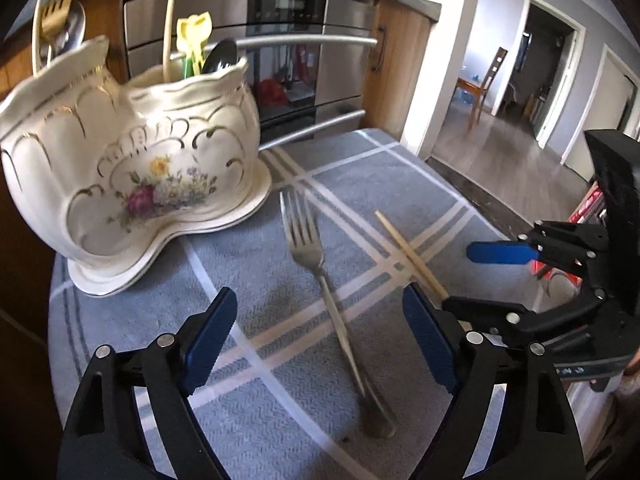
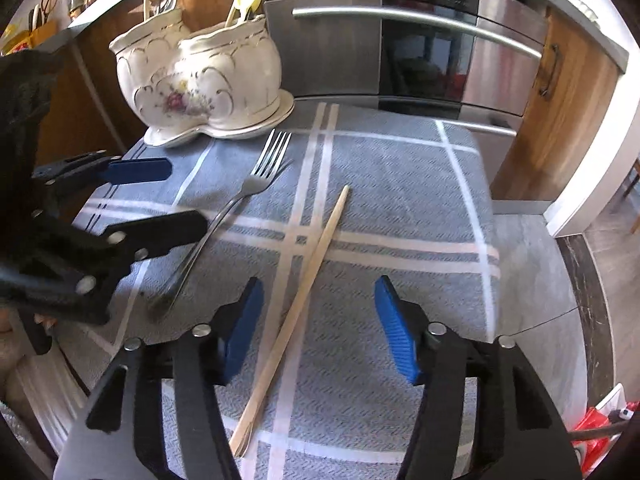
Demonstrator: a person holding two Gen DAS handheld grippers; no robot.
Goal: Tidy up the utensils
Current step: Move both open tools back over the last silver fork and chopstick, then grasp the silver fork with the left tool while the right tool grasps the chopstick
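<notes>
With both the left gripper [image 1: 320, 344] and right gripper [image 2: 316, 328] wide open and empty, I judge the fork [image 1: 320, 276] stiff, slippery and thin, best pinched mid-handle; the chopstick [image 2: 304, 296] light, likely to roll.

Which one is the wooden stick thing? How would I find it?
Start at the big flowery white utensil pot at the back of the blue checked cloth. In front lie two loose things: a fork and, to its right, the chopsticks. They are pale wood, straight and thin, not shiny metal with prongs.
</notes>
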